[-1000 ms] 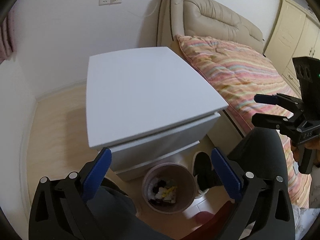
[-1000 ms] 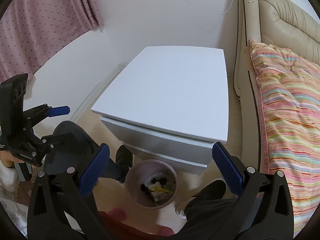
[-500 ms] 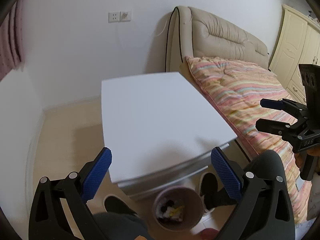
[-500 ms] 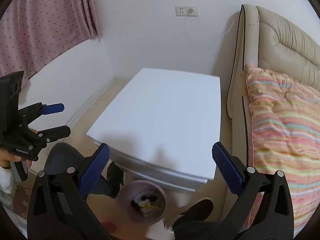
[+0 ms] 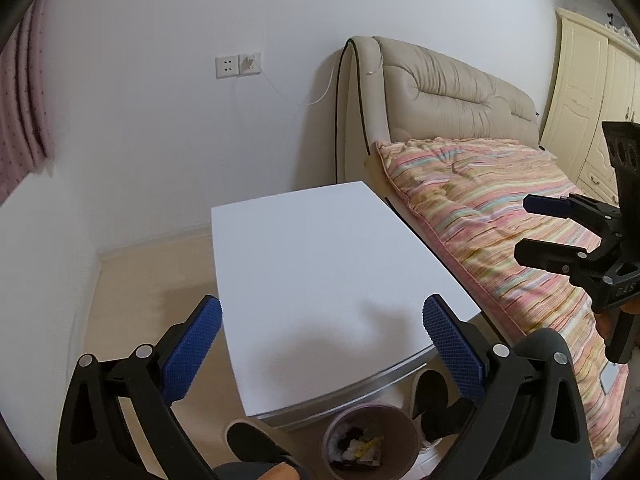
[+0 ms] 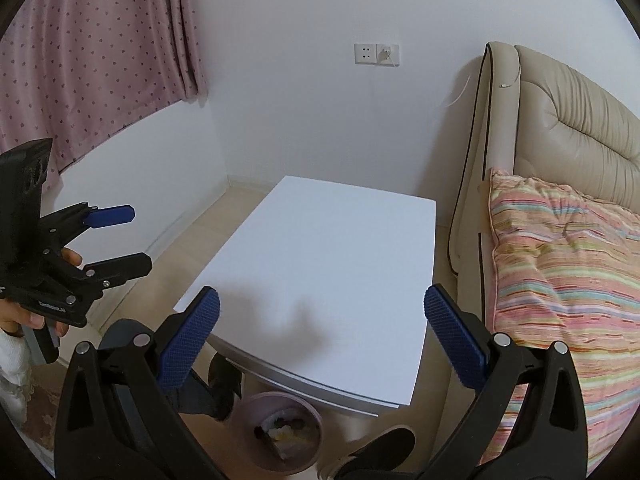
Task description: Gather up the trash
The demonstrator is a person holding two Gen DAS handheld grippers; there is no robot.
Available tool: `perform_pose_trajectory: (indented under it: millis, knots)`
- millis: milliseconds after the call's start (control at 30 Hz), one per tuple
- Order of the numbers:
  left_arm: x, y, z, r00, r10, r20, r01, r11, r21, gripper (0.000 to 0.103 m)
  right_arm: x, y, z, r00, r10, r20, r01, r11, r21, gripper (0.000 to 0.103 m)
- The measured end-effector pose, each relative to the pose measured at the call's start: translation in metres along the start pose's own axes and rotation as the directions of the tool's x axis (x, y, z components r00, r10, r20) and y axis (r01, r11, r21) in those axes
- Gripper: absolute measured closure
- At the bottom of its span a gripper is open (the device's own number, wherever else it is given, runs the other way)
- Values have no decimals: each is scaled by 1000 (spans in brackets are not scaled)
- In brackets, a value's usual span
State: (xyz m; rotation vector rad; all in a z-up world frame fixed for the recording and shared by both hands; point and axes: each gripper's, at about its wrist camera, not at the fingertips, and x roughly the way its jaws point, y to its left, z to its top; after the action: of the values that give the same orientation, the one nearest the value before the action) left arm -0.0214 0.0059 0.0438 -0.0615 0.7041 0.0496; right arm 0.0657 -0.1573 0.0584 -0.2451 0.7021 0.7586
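A: Which step is this?
B: Likely the end: both the left hand-held gripper [image 5: 322, 346] and right hand-held gripper [image 6: 322, 346] are wide, empty, above the bare white table [image 5: 320, 264].
A: And the trash?
B: In the pink waste bin [image 5: 372, 446] on the floor, near side. Next, probably nothing remains.

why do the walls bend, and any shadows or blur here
Left wrist view: fisheye curves the wall and wardrobe; soft gripper shadow on the nightstand; picture sharp. Right wrist view: same bending at the curtain and headboard; forked shadow on the tabletop; bin dim at the edge.
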Motion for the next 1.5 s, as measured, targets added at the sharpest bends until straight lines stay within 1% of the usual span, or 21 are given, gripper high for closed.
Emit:
perform_pose_trajectory:
  millis: [100,267,400,533,733,1100,1500]
  knots:
    - [-1,2,2,1000,-17,0,17,1000,-16,6,-1,1,1,1000,6,5,-6,1000,-1,3]
    - [-2,3,3,1000,-13,-2,13,1000,-20,6,1,1,0,1000,10,1,-10,1000,-4,3]
    - [-3,2,3,999,42,6,-42,999,-3,6,1,3,0,1000,13,-2,-13,1000,-9,3]
    - [-4,5,3,1000,28,8,-28,999,-17,6,2,5,1,1000,13,-1,-13,1000,-14,3]
    - [-4,7,2,998,57,5,-57,998,-31,6,3,7,1,1000,14,-7,-14,1000,-19,3]
    - [-3,5,2,1000,26,10,-26,999,-39,6,7,7,-1,1000,9,-20,-9,1000,-18,3]
    - [-3,4,2,1000,23,10,-23,999,-35,6,6,7,-2,1000,7,-21,-7,1000,-17,3]
